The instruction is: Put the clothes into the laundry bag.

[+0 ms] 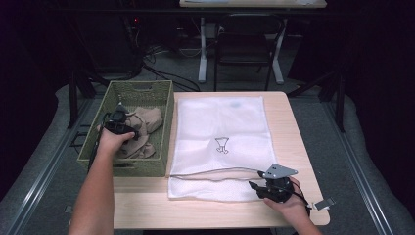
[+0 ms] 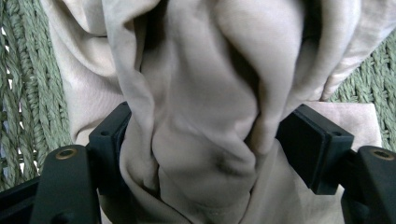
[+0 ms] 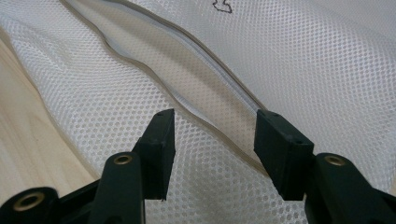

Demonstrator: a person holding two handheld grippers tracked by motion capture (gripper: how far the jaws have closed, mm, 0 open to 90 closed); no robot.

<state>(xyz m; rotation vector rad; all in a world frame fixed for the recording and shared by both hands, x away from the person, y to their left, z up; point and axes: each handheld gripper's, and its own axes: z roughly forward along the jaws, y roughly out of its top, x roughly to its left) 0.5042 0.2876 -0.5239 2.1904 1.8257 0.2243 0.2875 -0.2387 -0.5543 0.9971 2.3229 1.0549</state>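
A beige garment (image 1: 148,121) lies bunched in a green woven basket (image 1: 169,128) at the table's left. My left gripper (image 1: 120,125) reaches down into the basket. In the left gripper view its jaws pinch a thick fold of the beige garment (image 2: 196,93), and my left gripper (image 2: 203,128) is shut on it. A white mesh laundry bag (image 1: 220,125) lies flat mid-table with its zipper opening (image 1: 215,172) along the near side. My right gripper (image 1: 254,186) is open at the bag's near right corner. In its own view my right gripper (image 3: 212,135) straddles the zipper edge (image 3: 187,74) of the mesh.
The wooden table (image 1: 288,142) has bare strips right of the bag and along its near edge. A small white clip (image 1: 324,203) lies by the near right corner. The basket's weave (image 2: 28,93) surrounds the garment. A dark chair (image 1: 244,44) stands beyond the table.
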